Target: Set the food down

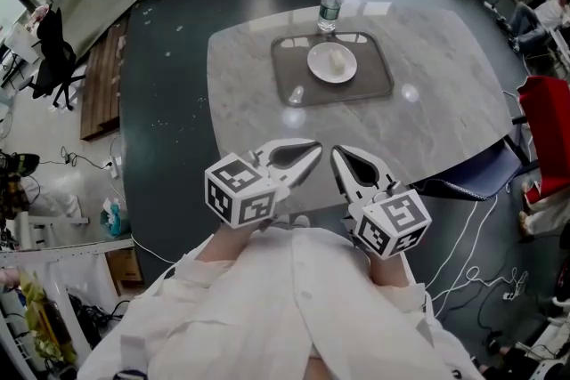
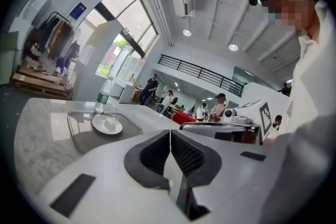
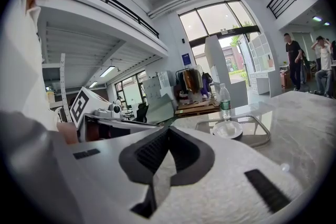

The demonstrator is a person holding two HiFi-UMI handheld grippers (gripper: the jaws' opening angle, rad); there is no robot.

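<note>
A small pale piece of food [image 1: 337, 60] lies on a white plate [image 1: 332, 63] that rests on a grey tray [image 1: 294, 80] at the far side of the marble table [image 1: 427, 111]. The plate [image 2: 106, 124] [image 3: 228, 129] shows in both gripper views, well beyond the jaws. My left gripper [image 1: 313, 151] and right gripper [image 1: 339, 155] hover side by side over the table's near edge, close to my body. Both are shut with nothing between the jaws [image 2: 170, 139] [image 3: 169, 136].
A water bottle [image 1: 330, 3] stands just behind the tray. A dark blue chair [image 1: 476, 176] is tucked at the table's right, with a red object [image 1: 545, 116] beyond it. Cables lie on the floor. People stand and sit in the background.
</note>
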